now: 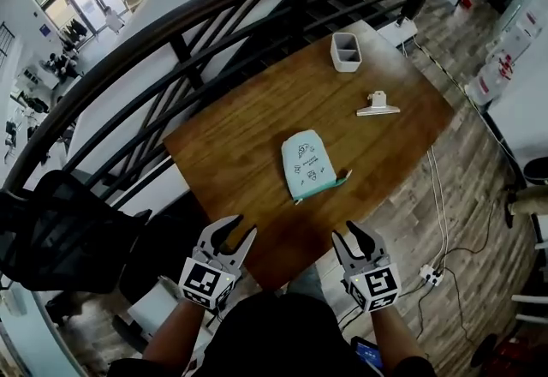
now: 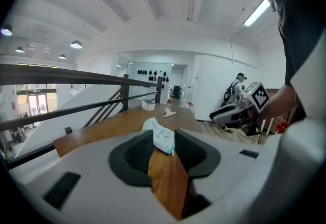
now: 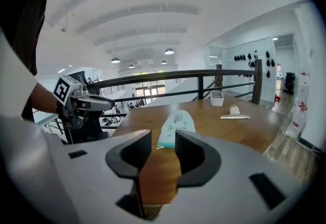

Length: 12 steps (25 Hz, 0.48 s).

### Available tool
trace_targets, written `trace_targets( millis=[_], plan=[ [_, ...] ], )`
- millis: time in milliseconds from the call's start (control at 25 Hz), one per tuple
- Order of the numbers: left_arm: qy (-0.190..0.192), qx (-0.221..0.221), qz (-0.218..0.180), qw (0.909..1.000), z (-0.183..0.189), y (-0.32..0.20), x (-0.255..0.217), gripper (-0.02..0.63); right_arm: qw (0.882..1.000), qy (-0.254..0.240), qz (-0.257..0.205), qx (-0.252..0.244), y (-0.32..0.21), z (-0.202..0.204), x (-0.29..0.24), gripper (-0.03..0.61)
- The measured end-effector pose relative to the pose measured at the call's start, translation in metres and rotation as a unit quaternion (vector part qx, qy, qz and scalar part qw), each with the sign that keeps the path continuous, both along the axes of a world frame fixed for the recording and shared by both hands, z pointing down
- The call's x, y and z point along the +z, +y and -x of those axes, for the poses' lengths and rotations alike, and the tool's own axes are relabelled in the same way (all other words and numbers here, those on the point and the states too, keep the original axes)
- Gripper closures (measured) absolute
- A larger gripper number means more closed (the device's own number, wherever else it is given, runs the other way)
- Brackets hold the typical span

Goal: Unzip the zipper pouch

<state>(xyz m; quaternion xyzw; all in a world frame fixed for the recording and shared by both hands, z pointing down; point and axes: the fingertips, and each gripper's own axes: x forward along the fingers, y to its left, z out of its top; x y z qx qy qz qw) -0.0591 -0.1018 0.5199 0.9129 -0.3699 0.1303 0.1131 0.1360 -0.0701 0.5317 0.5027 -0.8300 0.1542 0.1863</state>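
Apart on both sides, clamped on nothing: the dark, ribbed, rubbery fingers [image 2: 136, 156] of the left gripper [image 1: 238, 234], and the matching matte black fingers [image 3: 192, 154] of the right gripper [image 1: 349, 236]. Between each pair, only a strip of wood seen beyond. Behind each pair, a smooth pale grey moulded shell [image 3: 244, 192] and a cube [image 1: 208, 281] with black-and-white square markers.

Both held off the near edge of the table [image 1: 248, 135], touching nothing, well short of the zipper pouch [image 1: 306, 163].

Farther out, flat on the brown, fine-grained wooden table, around its middle: the zipper pouch, soft pale mint, rounded at the far end and straight at the near end, printed with small dark doodles. Along its near end, a darker teal zipper strip, with a tail poking past the right corner.

Beyond, well apart from the pouch: a flat whitish clip [image 1: 378, 105], then a small grey-white rectangular tray [image 1: 346, 51] with two compartments.

Past the table's left and far sides, a curved railing [image 1: 171, 15] of dark bars. To the right, a grey-brown plank floor [image 1: 462, 161] with thin white cables [image 1: 438, 221].
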Motion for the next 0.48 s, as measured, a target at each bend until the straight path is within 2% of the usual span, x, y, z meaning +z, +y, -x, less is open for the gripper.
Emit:
trace_targets(
  millis=[120, 320, 400, 480],
  plan=[
    [-0.015, 0.016, 0.011, 0.9997, -0.015, -0.012, 0.010, 0.479, 1.000, 0.016, 0.012, -0.020, -0.011, -0.003, 0.011, 0.439],
    [-0.021, 0.012, 0.030, 0.9992, -0.029, -0.026, 0.022, 0.479, 0.996, 0.047, 0.032, -0.069, -0.032, -0.006, 0.033, 0.440],
    [-0.020, 0.008, 0.038, 0.9990, -0.033, -0.028, 0.025, 0.479, 0.993, 0.059, 0.042, -0.089, -0.041, -0.008, 0.043, 0.439],
    [-0.021, 0.000, 0.046, 0.9987, -0.032, -0.031, 0.027, 0.479, 0.987, 0.092, 0.047, -0.123, -0.051, -0.006, 0.055, 0.437]
  ],
)
